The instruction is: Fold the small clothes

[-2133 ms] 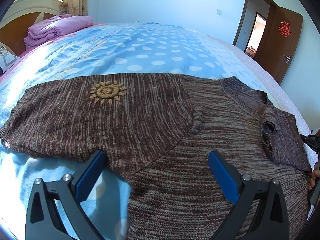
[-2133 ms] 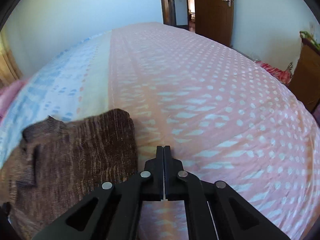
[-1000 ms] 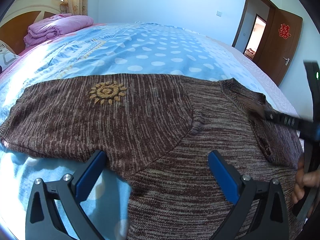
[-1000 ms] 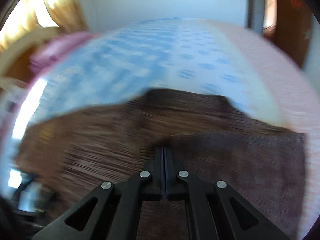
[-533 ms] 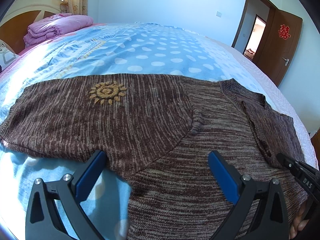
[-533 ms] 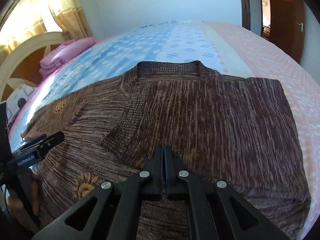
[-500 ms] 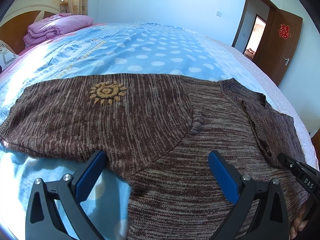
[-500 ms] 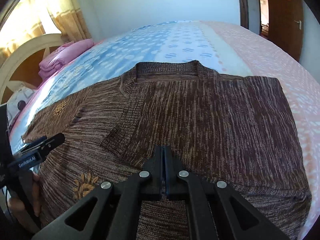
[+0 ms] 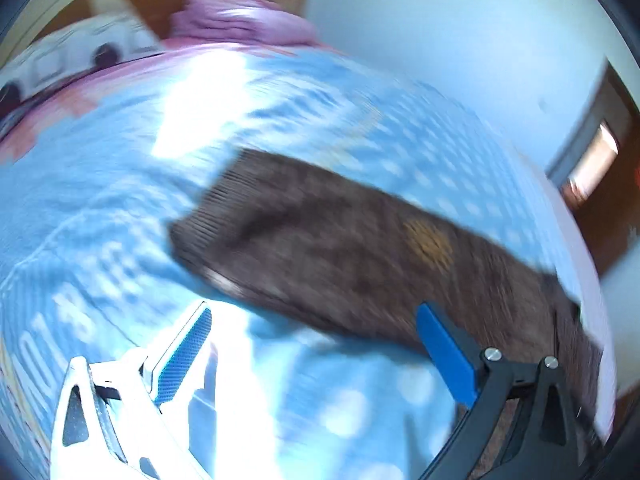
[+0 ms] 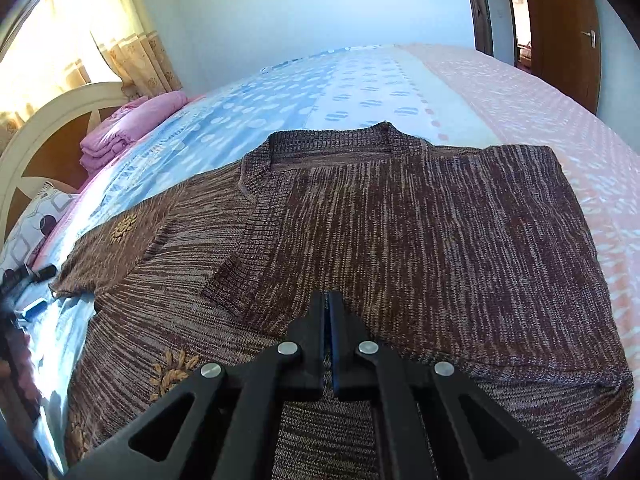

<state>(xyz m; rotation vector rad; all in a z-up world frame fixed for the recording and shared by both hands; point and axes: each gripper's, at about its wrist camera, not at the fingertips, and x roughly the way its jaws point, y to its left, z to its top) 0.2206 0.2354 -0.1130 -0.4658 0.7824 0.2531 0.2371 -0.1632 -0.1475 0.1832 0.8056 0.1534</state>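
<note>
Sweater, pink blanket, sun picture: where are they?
sweater (image 10: 420,240), right wrist view, middle of the folded-over knit.
pink blanket (image 10: 132,128), right wrist view, top of the folded pile.
sun picture (image 10: 125,227), right wrist view, sleeve embroidery.

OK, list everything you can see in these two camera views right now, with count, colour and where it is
Sweater: one, brown knit with yellow sun motifs, flat on the bed, one sleeve already folded across the chest.
Other sleeve: one, brown, spread out over the blue sheet toward the headboard side.
Bed sheet: one, blue with white dots, pink at one side.
Folded blanket: one, pink, by the headboard.
Headboard: one, cream and wood.
Pillow: one, white, patterned.
Curtain: yellow, by the window.
Door: one, brown, open.
Left gripper: blue pads, jaws wide open, near the sleeve's cuff.
Right gripper: black, jaws closed, empty, over the sweater.
</note>
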